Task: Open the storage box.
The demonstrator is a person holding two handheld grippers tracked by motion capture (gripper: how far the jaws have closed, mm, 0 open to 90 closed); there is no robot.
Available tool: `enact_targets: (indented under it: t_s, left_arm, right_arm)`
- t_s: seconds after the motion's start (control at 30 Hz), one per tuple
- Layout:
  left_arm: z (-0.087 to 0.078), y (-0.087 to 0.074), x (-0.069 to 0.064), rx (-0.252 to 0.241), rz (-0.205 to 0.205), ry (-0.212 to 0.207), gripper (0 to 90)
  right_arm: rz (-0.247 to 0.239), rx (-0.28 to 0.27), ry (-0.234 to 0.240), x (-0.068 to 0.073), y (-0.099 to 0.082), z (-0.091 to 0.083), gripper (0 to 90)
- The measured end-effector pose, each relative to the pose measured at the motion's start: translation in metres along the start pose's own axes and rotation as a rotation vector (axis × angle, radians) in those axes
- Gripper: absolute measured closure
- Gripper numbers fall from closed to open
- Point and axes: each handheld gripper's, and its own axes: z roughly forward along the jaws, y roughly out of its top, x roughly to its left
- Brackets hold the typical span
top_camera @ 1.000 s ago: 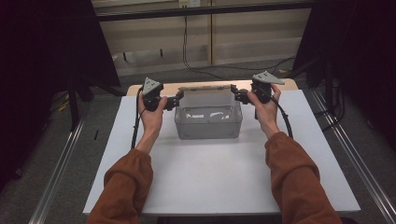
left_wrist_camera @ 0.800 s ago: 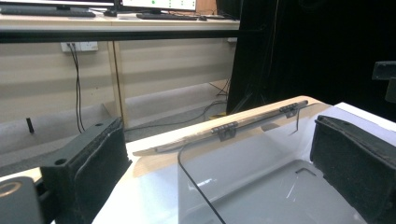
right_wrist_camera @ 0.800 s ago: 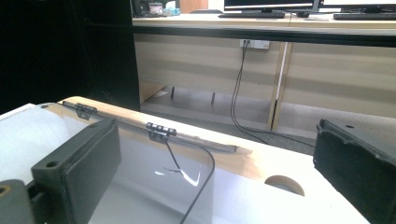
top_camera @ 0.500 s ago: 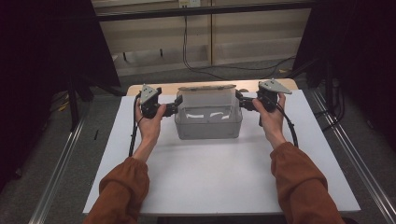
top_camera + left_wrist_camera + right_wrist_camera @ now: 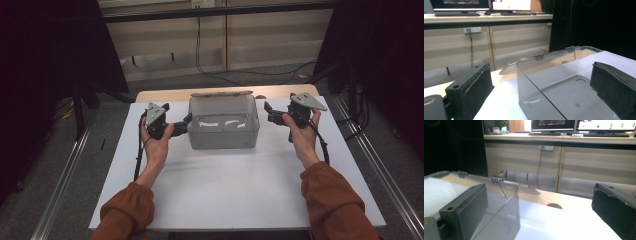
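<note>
The step in hand seemed to be taking hold of the clear plastic box (image 5: 224, 125) from both ends. The left gripper (image 5: 184, 126) stood released, its jaws straddling the box's near wall. The right gripper (image 5: 270, 114), also released, hung just beside the opposite end, apart from it. Next, both would likely need closing on the walls. The box looked transparent, empty, its hinged lid (image 5: 221, 93) open behind.

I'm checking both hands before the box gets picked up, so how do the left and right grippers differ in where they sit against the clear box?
The left gripper straddles the clear box's side wall, one jaw inside and one outside; the right gripper sits apart from the box's other side. The left looks lower, the right slightly higher. Both are open and point inward at the box.
</note>
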Motion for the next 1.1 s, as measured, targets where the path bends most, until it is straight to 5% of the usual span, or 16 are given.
enact_targets:
  t_s: [1.1]
  left_arm:
    - [-0.074,-0.027,-0.017,-0.029,-0.02,0.032,3.3]
  right_arm:
    - [-0.044,-0.024,0.007,0.013,-0.031,-0.078,0.8]
